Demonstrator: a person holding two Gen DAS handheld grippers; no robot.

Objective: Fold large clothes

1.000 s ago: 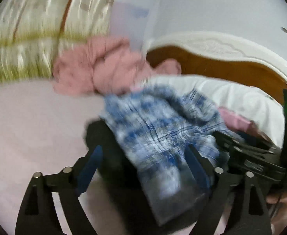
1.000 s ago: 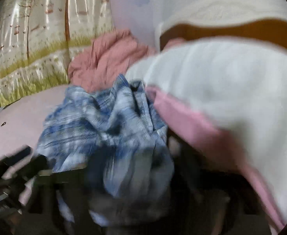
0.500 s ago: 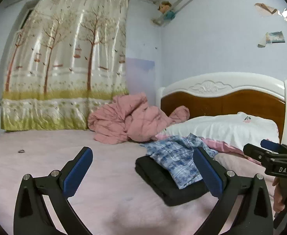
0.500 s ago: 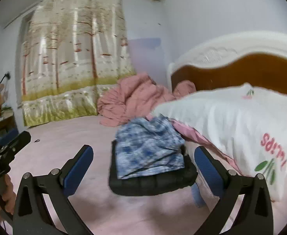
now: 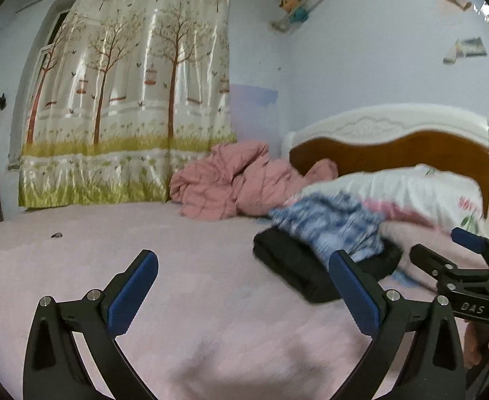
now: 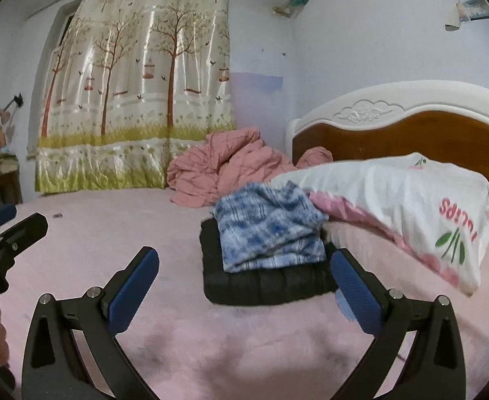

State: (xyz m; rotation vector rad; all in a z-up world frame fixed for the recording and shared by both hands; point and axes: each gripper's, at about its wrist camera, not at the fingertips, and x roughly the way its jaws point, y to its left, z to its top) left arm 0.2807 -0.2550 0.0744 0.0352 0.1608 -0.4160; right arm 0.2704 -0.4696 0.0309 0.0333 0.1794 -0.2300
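Observation:
A folded blue plaid garment lies on top of a folded black garment on the pink bed. The pile also shows in the left wrist view, blue plaid over black. My left gripper is open and empty, low over the bed, left of and short of the pile. My right gripper is open and empty, just in front of the pile. The right gripper shows at the right edge of the left wrist view.
A crumpled pink quilt lies at the back by the tree-print curtain. A white pillow rests against the wood and white headboard right of the pile. A small dark object lies on the bed at left.
Both grippers let go of the blue plaid garment, left it on the black one, and pulled back from the pile. The views now take in the whole room.

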